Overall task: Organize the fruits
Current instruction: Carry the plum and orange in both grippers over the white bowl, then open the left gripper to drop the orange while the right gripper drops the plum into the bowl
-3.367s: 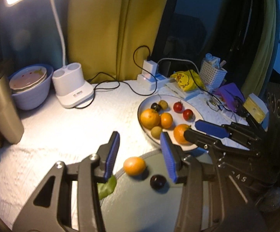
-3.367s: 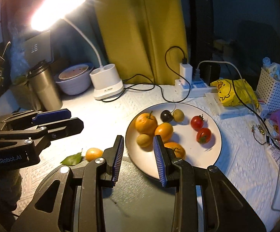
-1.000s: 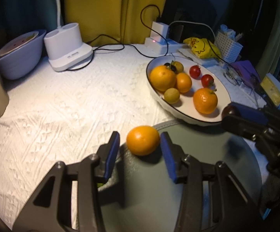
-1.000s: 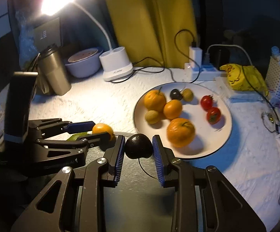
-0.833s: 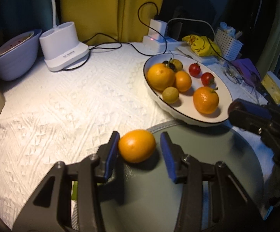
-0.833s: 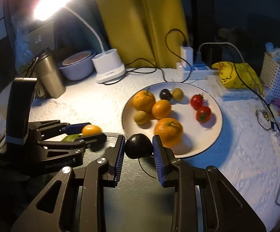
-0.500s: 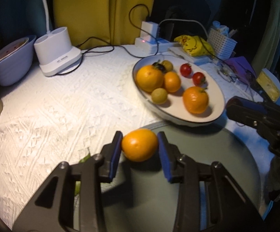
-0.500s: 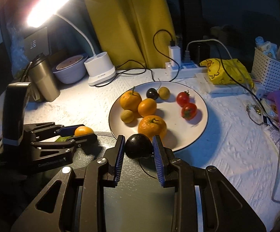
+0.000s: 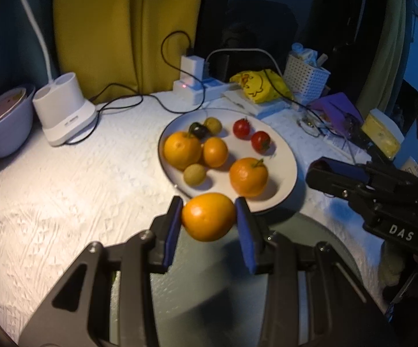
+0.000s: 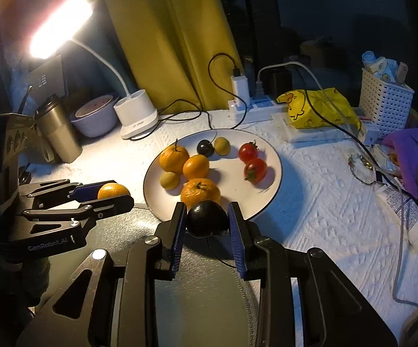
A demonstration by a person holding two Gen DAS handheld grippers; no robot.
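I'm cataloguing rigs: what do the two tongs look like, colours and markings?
Both are matte black angular frames with triangular cutouts, silver screws and blue ribbed pads. The left tongs read "GenRobot.AI" in white; the right tongs show "DAS". No cables or sleeves visible.

Yellow curtain [image 10: 177, 29] behind white-clothed table [image 10: 310, 202]; lit desk lamp [image 10: 61, 26] at left; dark room.

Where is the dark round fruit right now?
The dark fruit is clamped in the right gripper, at the near rim of the white plate, just in front of the large orange.
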